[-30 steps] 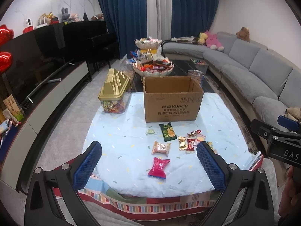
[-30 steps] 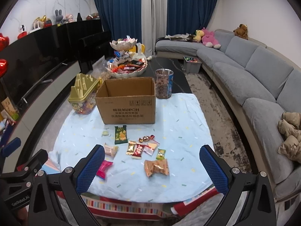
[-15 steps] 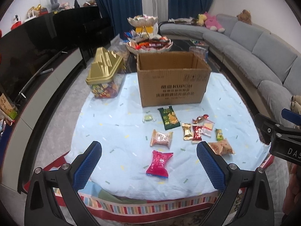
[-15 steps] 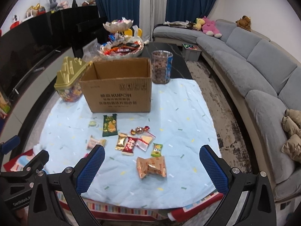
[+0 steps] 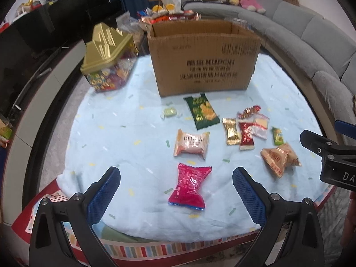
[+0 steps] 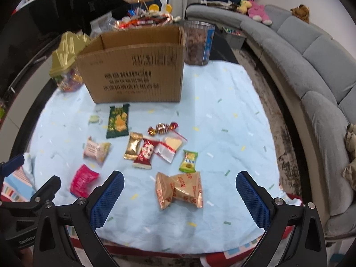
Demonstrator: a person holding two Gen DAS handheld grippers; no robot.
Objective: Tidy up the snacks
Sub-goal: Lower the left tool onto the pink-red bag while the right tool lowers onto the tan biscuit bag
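Both grippers (image 5: pixel 176 191) (image 6: pixel 179 193) have black frames, silver screws, blue ribbed jaws, perhaps rubber.

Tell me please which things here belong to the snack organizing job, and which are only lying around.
For the job:
- cardboard box
- pink packet
- tan packet
- green chip packet
- gold packet
- red packet

Just around:
- gold-lidded candy tub
- clear jar
- grey sofa
- plush toys

Even indoor light, slight motion blur, strong fisheye edges
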